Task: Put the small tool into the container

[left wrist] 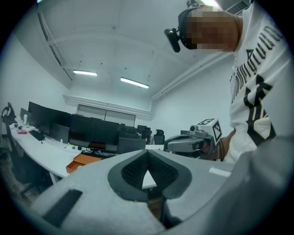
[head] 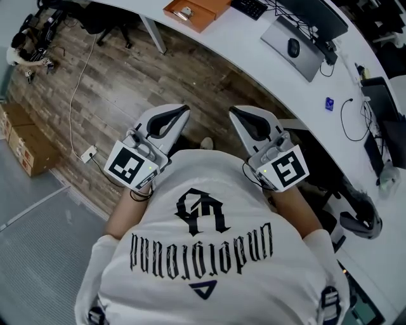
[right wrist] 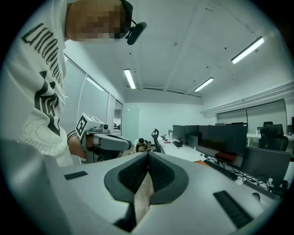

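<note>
An orange container (head: 193, 11) sits on the white desk at the top of the head view, with a small pale object (head: 184, 11) lying in it; what that object is I cannot tell. Both grippers are held close to the person's chest, well short of the desk. My left gripper (head: 184, 109) is shut with nothing between its jaws. My right gripper (head: 233, 111) is shut and empty too. In the left gripper view the closed tips (left wrist: 147, 153) point toward the desk, with the orange container (left wrist: 80, 161) low at the left. The right gripper view shows closed tips (right wrist: 148, 156).
A long curved white desk (head: 254, 54) carries a keyboard (head: 248, 6), a mouse (head: 293, 47) on a grey pad, and monitors. Cardboard boxes (head: 25, 143) and a power strip (head: 89, 153) lie on the wood floor at the left. An office chair (head: 358, 212) stands at the right.
</note>
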Available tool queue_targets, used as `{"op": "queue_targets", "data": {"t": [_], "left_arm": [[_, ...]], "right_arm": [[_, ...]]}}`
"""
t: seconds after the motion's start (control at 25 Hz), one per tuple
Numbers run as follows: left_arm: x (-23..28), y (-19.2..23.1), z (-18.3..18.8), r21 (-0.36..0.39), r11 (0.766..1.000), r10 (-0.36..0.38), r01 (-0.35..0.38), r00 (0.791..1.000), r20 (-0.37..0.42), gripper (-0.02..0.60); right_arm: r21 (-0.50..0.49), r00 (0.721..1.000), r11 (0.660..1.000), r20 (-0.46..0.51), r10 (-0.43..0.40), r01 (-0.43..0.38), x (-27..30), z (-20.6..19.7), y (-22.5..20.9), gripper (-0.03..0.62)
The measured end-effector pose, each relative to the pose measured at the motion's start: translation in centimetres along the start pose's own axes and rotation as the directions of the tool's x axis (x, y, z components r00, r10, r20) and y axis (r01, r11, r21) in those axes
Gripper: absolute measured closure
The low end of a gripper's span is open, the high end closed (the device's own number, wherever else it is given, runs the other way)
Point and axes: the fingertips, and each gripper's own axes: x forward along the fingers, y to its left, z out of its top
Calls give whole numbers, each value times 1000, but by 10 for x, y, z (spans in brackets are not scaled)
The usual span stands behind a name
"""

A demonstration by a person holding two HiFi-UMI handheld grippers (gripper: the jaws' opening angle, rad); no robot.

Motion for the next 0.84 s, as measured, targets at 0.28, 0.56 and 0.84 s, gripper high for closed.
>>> {"op": "queue_targets", "data": {"t": [0.28,0.56,0.84], "left_arm": [[11,-18,1,10,1000,25,-25,1000,-2,568],[24,-27,-1,11,1000,25,-25,1000,-16,569],[33,-28,-1,5,1000,12,-12,1000,-16,568]], "right_arm": [[14,1000,1000,5,27,-28,-17,-7,-6,579],[20,999,999,12,31,-31,-27,-9,-17,579],[27,1000,999,5,23,-23,-31,-10,-23,579]]}}
